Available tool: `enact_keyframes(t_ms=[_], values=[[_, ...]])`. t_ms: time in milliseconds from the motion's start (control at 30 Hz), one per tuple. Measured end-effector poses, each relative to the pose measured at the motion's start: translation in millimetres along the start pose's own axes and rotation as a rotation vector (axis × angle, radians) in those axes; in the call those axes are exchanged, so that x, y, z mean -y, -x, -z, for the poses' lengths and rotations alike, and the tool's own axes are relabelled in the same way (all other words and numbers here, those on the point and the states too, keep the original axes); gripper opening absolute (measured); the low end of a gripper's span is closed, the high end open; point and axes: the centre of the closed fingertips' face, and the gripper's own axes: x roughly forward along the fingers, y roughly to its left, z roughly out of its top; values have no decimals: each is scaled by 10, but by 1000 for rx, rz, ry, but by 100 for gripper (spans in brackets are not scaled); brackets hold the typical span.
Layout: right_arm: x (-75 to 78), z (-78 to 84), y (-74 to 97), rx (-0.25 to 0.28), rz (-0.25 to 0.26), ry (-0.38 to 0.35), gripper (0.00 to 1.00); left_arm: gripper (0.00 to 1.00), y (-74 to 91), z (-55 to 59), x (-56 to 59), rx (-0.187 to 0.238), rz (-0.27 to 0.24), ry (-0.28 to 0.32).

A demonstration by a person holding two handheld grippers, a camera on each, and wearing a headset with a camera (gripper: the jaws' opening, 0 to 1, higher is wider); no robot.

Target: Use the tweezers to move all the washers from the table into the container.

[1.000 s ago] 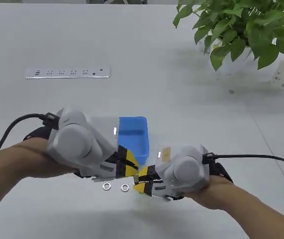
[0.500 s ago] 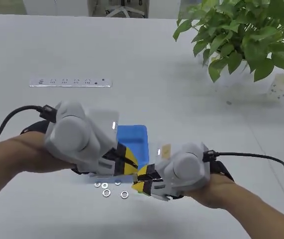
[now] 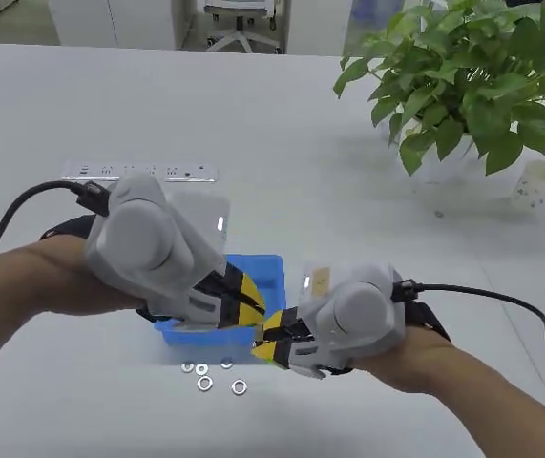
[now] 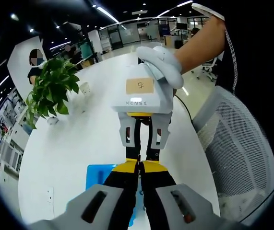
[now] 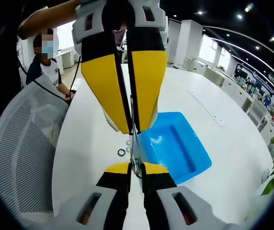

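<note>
Between the two facing grippers sit thin metal tweezers [image 5: 134, 152]. My right gripper [image 5: 136, 169] is shut on their lower end. My left gripper [image 5: 135, 128] comes in from above, its yellow jaws shut around the tweezers. In the head view, the left gripper [image 3: 256, 307] and right gripper [image 3: 270, 336] meet tip to tip above the near edge of the blue container [image 3: 258, 267]. Several washers [image 3: 204, 384] lie on the white table just in front of it. Some of these washers [image 5: 121, 152] also appear beside the container [image 5: 175, 143]. Inside, the container looks empty.
A potted plant [image 3: 463, 86] and a paper cup [image 3: 537, 181] stand at the back right. A power strip [image 3: 138, 173] lies at the back left. Cables trail from both grippers. A mesh chair [image 5: 21, 143] stands off the table's near edge.
The head camera has tilted up. Both grippers rose a little from the washers, still joined tip to tip, and more washers are uncovered below the left one.
</note>
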Motion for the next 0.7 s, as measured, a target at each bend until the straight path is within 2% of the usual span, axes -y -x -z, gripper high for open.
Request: enact_keyframes(t_ms=[200,700], values=[[105,-52,22,8,8,4,10,5,42,-31,-92,0,-10,-7],[398,-177,-41,17,19,27,10,5,112,1,-376,-14,-39,-15]])
